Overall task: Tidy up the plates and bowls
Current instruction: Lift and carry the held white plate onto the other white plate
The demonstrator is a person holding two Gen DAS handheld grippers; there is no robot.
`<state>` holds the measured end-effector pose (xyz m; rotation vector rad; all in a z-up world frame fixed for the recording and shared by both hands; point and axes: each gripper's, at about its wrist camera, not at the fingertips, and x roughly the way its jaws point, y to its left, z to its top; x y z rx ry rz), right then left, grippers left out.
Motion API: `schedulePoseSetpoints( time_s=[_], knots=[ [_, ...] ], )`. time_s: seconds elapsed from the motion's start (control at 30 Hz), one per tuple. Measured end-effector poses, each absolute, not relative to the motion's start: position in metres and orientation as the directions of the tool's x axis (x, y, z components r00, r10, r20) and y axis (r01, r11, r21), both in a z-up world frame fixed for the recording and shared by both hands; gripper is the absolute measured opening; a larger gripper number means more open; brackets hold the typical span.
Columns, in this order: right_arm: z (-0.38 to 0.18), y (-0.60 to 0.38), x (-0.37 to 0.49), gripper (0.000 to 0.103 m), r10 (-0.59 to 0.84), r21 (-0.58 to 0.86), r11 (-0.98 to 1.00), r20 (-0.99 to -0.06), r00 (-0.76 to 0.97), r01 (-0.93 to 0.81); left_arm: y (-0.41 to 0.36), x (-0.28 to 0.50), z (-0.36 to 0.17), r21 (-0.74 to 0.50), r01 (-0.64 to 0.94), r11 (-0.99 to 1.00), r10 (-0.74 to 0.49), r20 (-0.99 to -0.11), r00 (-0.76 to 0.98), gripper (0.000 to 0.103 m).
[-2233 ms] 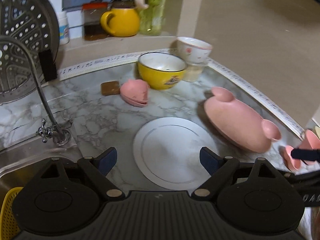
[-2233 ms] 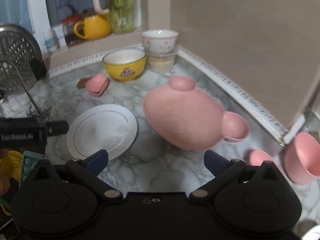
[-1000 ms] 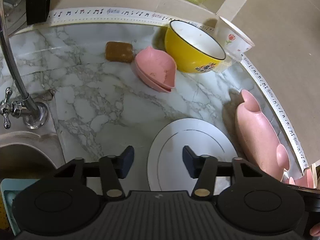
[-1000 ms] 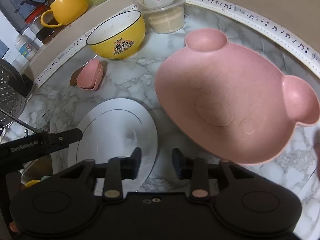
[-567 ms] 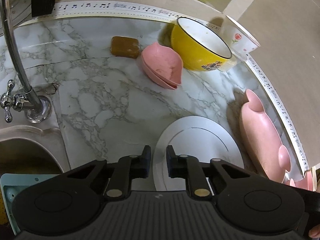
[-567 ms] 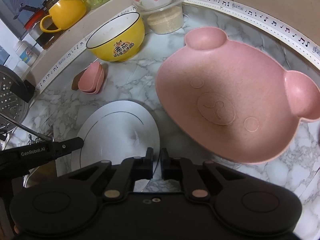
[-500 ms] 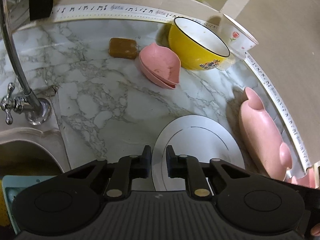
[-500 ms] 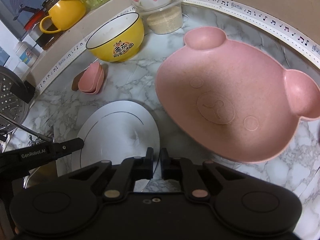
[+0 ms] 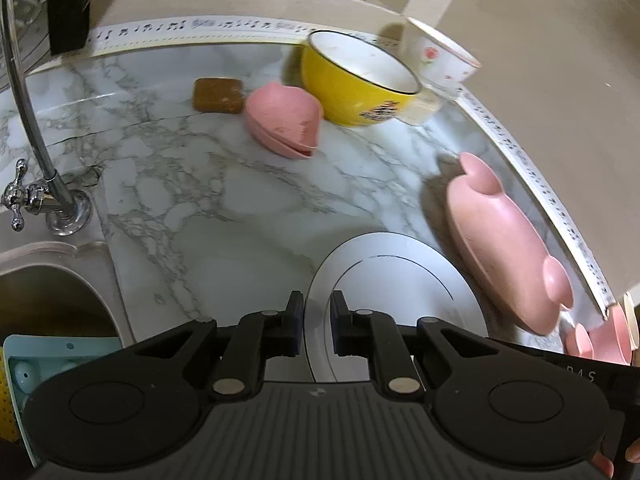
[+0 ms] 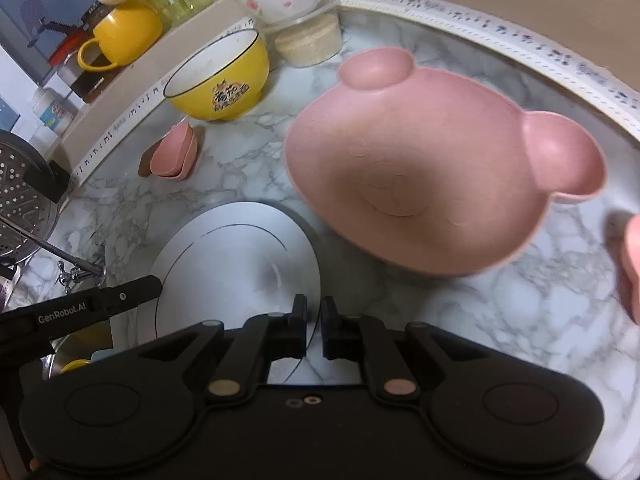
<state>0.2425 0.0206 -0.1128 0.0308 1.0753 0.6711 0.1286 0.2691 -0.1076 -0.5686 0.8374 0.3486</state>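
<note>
Both grippers are clamped on the white plate (image 9: 400, 280), which sits on the counter (image 9: 200, 200). The left gripper (image 9: 318, 326) pinches the plate's left rim, the right gripper (image 10: 314, 330) its right rim. The pink plate (image 10: 420, 188) lies just right of the white plate; the yellow bowl (image 9: 356, 80) stands well beyond it.

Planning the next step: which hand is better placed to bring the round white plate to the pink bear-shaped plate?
Probably right. Left gripper and right gripper both pinch the round white plate's rim, but right holds the edge nearest the pink bear-shaped plate.
</note>
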Motion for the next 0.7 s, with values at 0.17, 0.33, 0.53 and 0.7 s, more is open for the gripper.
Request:
schedulePoseSetpoints(
  time_s=[0.17,0.33,0.53,0.7],
  knots=[
    [-0.105,-0.004,0.236,0.008,0.522,0.349,0.811,-0.794,0.312,-0.470,0.249,0.126,-0.096,-0.335,-0.471,0.816,0.060,-0.762,0.645,0.013],
    [-0.095,-0.033,0.228,0.008,0.521,0.358,0.826,-0.781,0.344,-0.436,0.225,0.124,-0.082,-0.341,-0.433,0.835,0.040,-0.746,0.665,0.013],
    [-0.084,-0.074,0.221,0.008,0.509,0.364,0.846,-0.770,0.384,-0.390,0.194,0.130,-0.071,-0.357,-0.372,0.857,-0.013,-0.737,0.676,0.013],
    [-0.074,-0.109,0.210,0.008,0.479,0.348,0.870,-0.762,0.436,-0.349,0.160,0.134,-0.065,-0.365,-0.315,0.876,-0.056,-0.726,0.685,0.013]
  ],
)
